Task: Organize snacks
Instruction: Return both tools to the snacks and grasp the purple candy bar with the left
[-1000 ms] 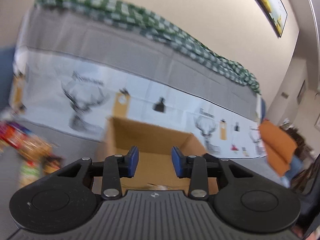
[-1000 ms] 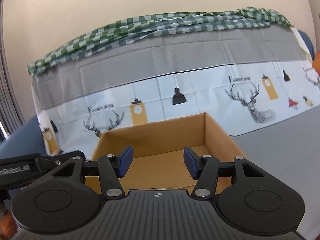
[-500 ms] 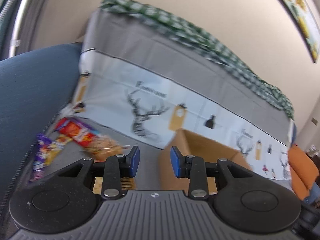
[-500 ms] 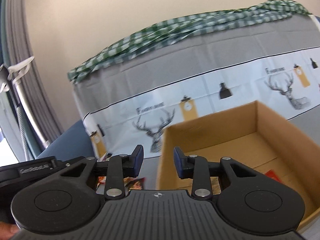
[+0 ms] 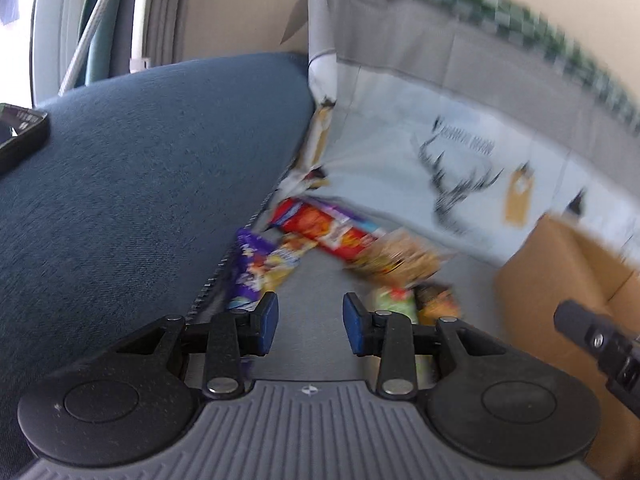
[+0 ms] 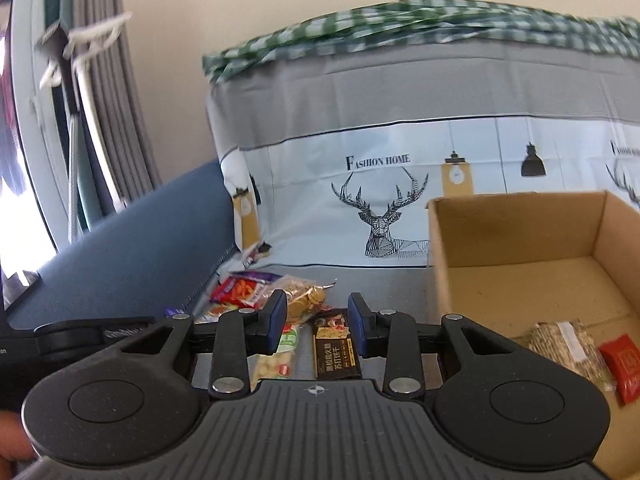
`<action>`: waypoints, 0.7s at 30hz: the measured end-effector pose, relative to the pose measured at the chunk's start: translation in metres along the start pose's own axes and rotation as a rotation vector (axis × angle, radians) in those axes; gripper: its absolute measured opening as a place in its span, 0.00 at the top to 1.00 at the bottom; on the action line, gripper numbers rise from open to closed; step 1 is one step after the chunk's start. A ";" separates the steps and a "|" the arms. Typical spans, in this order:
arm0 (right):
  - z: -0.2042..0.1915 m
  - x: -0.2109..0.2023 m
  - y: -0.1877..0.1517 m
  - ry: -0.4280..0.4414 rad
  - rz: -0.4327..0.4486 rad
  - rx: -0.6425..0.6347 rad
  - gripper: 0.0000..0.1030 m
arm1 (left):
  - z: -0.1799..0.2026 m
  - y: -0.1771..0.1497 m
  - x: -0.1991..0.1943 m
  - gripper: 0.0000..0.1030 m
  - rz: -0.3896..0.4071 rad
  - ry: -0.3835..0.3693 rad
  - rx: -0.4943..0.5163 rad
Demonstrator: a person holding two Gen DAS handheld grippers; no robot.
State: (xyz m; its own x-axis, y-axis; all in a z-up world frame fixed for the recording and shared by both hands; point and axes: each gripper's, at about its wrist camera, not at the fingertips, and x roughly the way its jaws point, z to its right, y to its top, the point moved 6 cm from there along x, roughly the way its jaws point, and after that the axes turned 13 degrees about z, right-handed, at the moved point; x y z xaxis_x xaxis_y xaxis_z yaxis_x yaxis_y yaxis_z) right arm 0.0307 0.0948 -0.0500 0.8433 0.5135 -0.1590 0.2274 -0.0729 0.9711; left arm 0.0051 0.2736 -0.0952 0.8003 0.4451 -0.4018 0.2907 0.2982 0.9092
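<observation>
1. Two grippers are seen above a grey surface strewn with snack packets; the left gripper and the right gripper each show jaws set narrowly apart, with nothing between the pads.
2. A loose heap of snacks lies ahead of both grippers, beside the blue upholstered armrest: a red packet, a clear bag of golden biscuits, a dark wrapped bar and a green-and-white packet nearest the right gripper.
3. In the left wrist view the same heap is blurred; a purple packet is seen touching the armrest's edge, with a long red packet behind it.
4. An open cardboard box stands on the surface just to the right of the heap, apart from it. Inside it lie a speckled grey packet and a small red packet, side by side near the front wall.
5. Nothing is seen standing between the jaws and the nearest packets.
6. Behind the surface a grey and white cloth printed with stags and lamps hangs down, topped by a green checked cloth.
7. A plain cream wall is seen above, with grey curtains at the left.
</observation>
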 end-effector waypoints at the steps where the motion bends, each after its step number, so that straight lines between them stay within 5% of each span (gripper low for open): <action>1: -0.003 0.006 -0.005 -0.004 -0.015 -0.012 0.65 | 0.002 -0.002 0.004 0.61 -0.006 0.024 0.031; 5: -0.017 0.028 -0.024 -0.023 -0.057 -0.078 0.65 | 0.004 -0.013 0.019 0.53 -0.030 0.107 0.121; 9: -0.015 0.055 -0.042 -0.078 -0.108 -0.113 0.59 | -0.013 -0.020 0.033 0.53 -0.066 0.183 0.106; 19: 0.008 0.122 -0.086 -0.184 -0.271 -0.118 0.42 | -0.014 -0.038 0.059 0.50 -0.147 0.188 0.164; 21: 0.011 0.130 -0.093 -0.174 -0.299 -0.092 0.39 | -0.015 -0.040 0.062 0.57 -0.151 0.189 0.159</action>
State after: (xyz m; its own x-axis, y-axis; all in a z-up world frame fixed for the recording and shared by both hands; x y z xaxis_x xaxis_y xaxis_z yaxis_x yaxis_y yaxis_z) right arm 0.1243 0.1589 -0.1626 0.8179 0.3465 -0.4592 0.4388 0.1404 0.8875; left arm 0.0352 0.3023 -0.1578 0.6341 0.5592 -0.5341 0.4898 0.2440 0.8370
